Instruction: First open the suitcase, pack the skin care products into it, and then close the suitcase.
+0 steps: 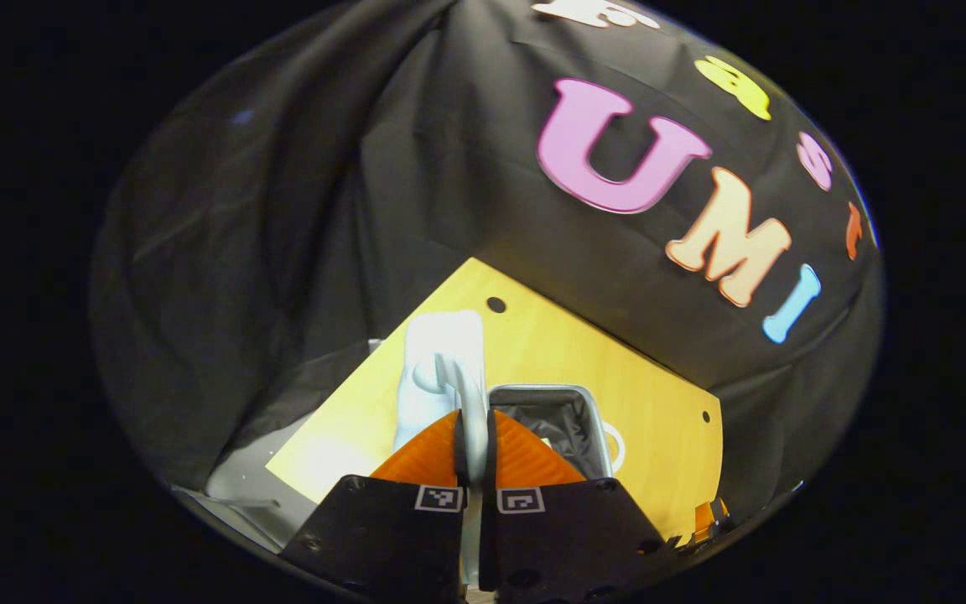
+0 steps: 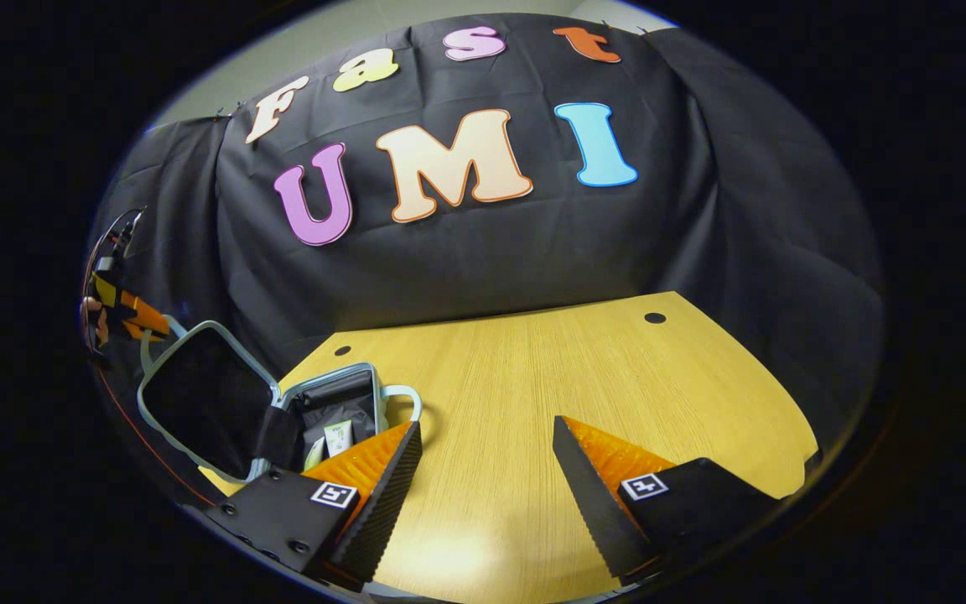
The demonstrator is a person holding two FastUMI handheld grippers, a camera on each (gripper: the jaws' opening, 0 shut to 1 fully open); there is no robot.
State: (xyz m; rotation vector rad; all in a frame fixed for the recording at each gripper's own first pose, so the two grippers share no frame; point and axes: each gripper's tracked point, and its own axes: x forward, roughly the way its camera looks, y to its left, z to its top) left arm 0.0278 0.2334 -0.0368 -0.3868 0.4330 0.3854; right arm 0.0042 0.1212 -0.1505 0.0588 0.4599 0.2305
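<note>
The left gripper [image 1: 475, 445] is clamping the light, rigid suitcase lid [image 2: 198, 403] by its thin rim, while the right gripper [image 2: 487, 457] is hovering released above the bench [image 2: 575, 377].

The left gripper [image 1: 475, 436] is seen with its fingers pressed close together – a thin edge is pinched between them – while the right gripper [image 2: 487, 445] is held wide apart.
</note>
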